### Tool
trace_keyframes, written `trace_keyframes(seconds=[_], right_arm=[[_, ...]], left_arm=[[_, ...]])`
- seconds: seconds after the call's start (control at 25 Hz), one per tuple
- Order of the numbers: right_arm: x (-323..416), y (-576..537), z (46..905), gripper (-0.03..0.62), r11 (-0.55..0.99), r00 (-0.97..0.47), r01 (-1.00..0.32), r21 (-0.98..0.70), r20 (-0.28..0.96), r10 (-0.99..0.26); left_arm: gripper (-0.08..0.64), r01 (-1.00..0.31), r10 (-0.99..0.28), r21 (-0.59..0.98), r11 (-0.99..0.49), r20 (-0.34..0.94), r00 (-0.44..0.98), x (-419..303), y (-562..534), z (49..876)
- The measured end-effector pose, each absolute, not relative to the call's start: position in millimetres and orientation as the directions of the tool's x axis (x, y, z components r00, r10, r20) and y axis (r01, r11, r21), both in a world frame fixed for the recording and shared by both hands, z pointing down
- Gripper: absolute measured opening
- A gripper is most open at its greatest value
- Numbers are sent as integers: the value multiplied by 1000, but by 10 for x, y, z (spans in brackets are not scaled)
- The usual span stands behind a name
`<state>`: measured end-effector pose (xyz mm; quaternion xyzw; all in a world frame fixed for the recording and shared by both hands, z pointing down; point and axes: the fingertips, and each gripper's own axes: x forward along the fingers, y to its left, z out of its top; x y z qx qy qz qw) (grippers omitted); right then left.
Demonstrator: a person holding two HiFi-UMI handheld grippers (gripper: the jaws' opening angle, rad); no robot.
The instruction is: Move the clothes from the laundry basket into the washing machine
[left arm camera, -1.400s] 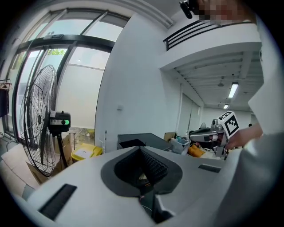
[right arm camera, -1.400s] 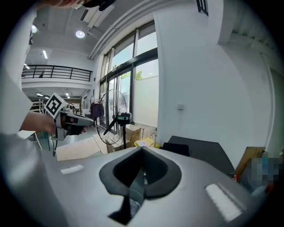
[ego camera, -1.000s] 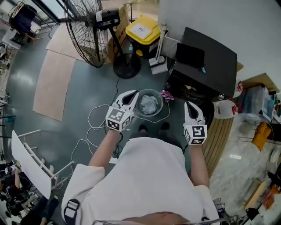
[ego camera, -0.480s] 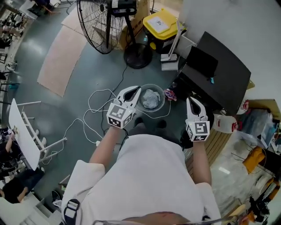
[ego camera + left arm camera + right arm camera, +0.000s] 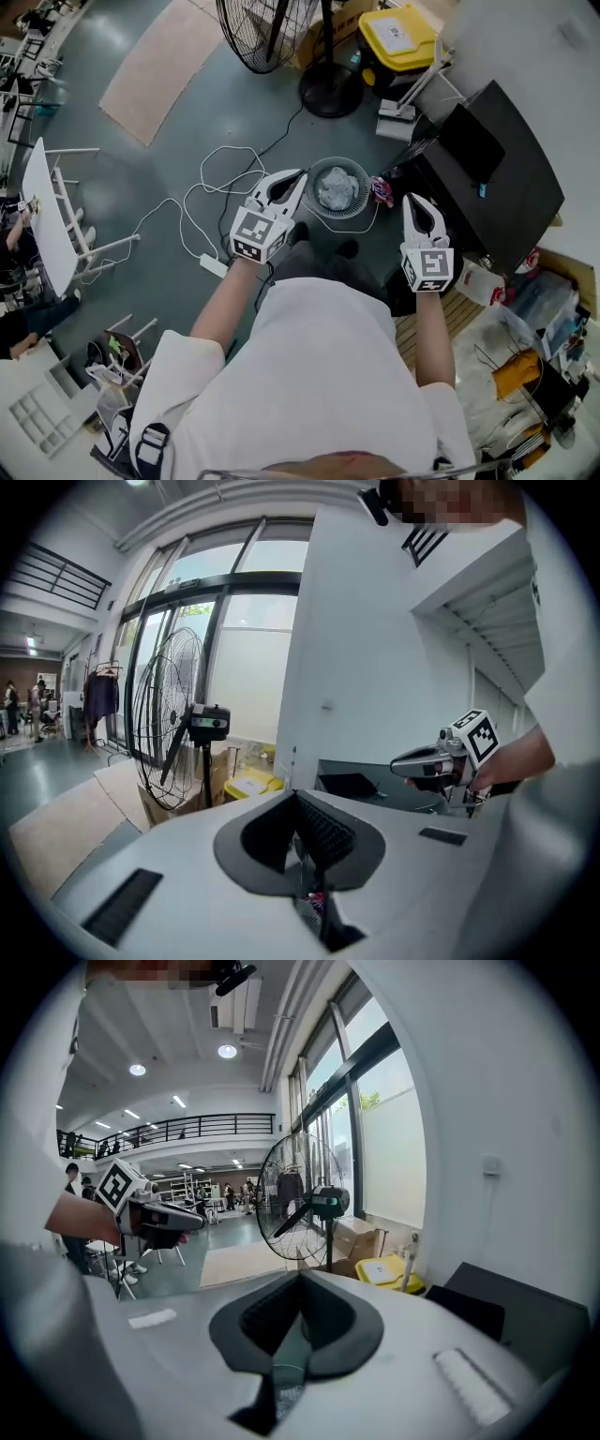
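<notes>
Two empty tools pinched shut, left tool (image 5: 295, 180) still beside laundry basket (image 5: 345, 215), right tool (image 5: 419, 201) still apart.

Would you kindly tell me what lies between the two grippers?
In the head view, the laundry basket of pale clothes and a small pink item lie between the left gripper and the right gripper.

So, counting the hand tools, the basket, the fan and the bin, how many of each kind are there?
White hand-held two-jaw grippers: 2 (left gripper, right gripper)
Round grey mesh laundry basket: 1
Tall black standing fan: 1
Yellow-lidded black bin: 1
Total: 5
</notes>
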<state>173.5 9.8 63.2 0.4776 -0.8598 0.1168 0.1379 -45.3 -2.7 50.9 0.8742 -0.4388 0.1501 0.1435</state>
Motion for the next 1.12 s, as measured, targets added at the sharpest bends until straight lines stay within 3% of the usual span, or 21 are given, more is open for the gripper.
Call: trace_keyframes(seconds=[0.6, 1.12], right_arm=[[1237, -98, 1218, 11, 542, -523, -835, -91, 436, -732], [825, 20, 2697, 11, 572, -537, -810, -126, 552, -639]], left_arm=[[6, -820, -695, 171, -547, 453, 558, -889, -140, 1202], [6, -780, -613, 183, -598, 523, 592, -1040, -199, 2534]])
